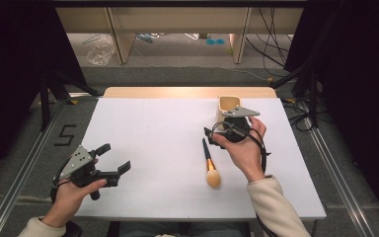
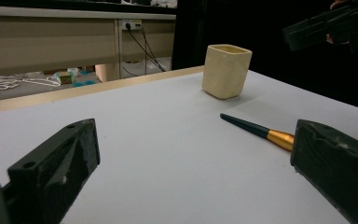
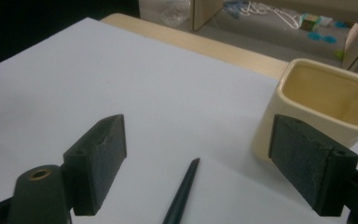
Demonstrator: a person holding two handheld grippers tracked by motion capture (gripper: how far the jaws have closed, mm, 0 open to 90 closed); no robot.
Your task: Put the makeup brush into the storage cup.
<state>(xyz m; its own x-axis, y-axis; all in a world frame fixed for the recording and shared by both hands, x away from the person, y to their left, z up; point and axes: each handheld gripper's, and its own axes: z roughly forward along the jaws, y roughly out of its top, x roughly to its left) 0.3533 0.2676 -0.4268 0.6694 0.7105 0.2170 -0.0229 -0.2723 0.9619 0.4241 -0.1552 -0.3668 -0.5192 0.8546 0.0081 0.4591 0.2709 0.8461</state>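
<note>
Left tongs (image 1: 112, 158) gape wide, held low; right tongs (image 3: 198, 172) open, raised, empty.

A single mark could be read: a dark numeral "5" (image 1: 65, 135) stood on the grey floor to the left of the white-topped table (image 1: 148, 148), near its far left corner, as the high view showed. The cream square cup, the dark-handled brush and both black grippers carried no legible lettering.
</note>
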